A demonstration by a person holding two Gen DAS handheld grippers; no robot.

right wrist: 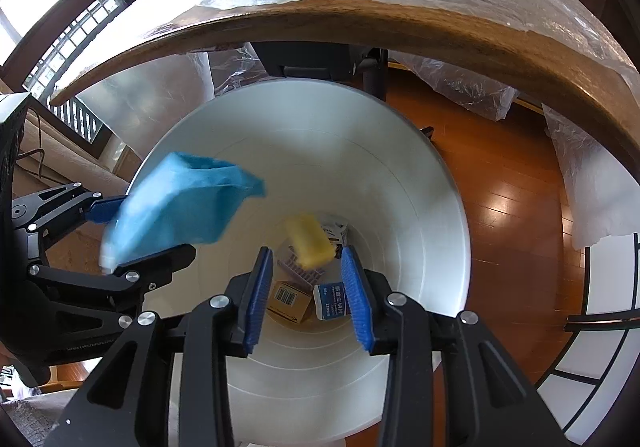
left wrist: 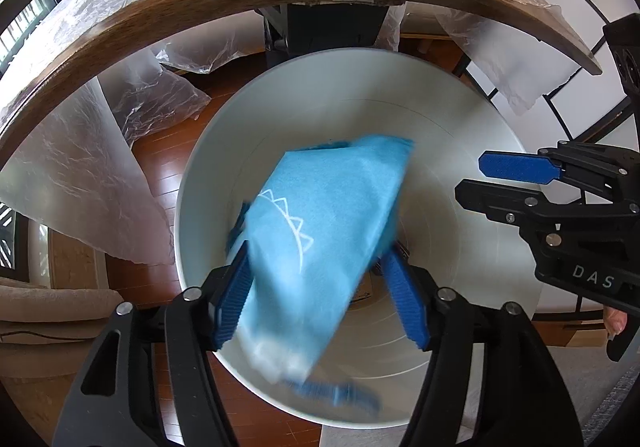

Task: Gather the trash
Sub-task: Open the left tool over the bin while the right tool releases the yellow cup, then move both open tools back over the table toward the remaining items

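Packet (left wrist: 320, 231) looks soft, light — grip its flat sides; left gripper (left wrist: 320, 279) fingers part around it over bin (left wrist: 460, 127), right gripper (right wrist: 308, 299) empty, nearly closed.

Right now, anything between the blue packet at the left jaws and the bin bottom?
Nothing visible blocks it. The blue packet is over the open white bin, whose mouth is clear; below lie only a yellow item and small boxes.

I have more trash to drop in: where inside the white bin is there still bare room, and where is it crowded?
The round white plastic bin is bare along its far and right inner walls. Its bottom is crowded: a brown barcoded carton, a white-and-blue labelled box and a yellow block. The blurred light-blue fabric pouch fills the left side at the left gripper.
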